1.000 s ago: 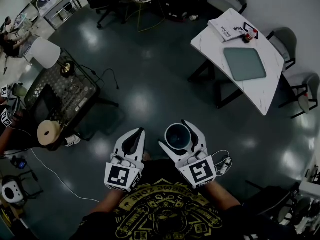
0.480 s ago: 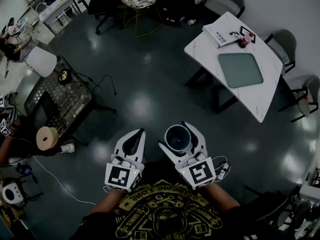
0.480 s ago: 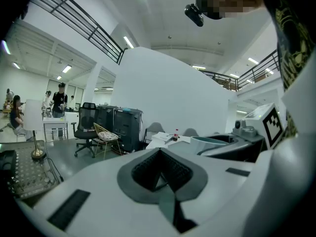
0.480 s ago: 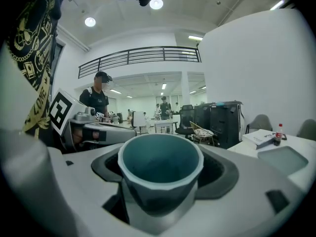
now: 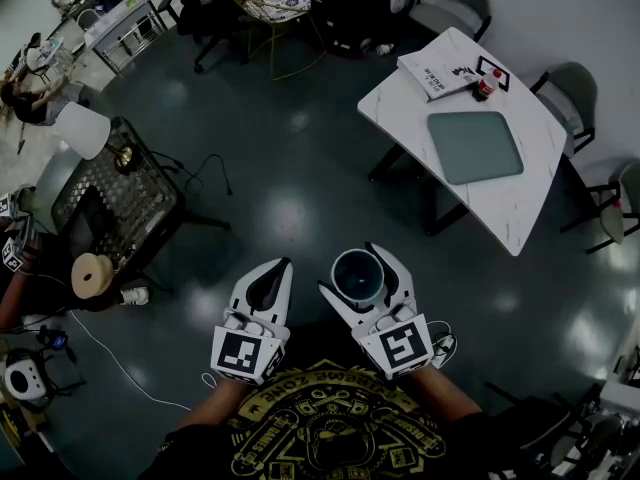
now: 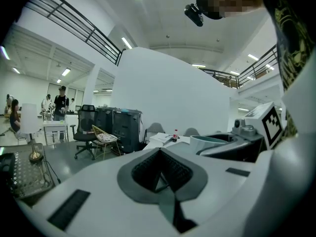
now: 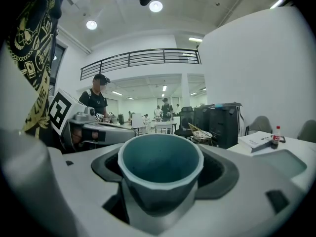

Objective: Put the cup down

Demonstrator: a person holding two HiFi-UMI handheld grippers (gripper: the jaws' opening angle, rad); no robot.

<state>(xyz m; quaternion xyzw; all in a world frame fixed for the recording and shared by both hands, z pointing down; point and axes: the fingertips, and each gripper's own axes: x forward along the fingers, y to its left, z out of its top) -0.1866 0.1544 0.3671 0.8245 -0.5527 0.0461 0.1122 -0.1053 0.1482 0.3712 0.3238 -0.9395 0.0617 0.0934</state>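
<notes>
White table (image 5: 398, 103) w/ grey-green mat (image 5: 475, 146): upper right, well apart, only head view shows it whole. R gripper (image 5: 352, 266) spread wide, clamping upright teal cup (image 5: 358, 276) over floor. L gripper (image 5: 278, 265) pressed together, empty. R gripper view: cup base hidden btwn jaws.

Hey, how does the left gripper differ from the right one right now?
The white left gripper has its jaws closed together; the white right gripper has them wide apart. The left gripper holds nothing; the right gripper grips an upright grey cup with a teal inside. Both point forward, side by side.
</notes>
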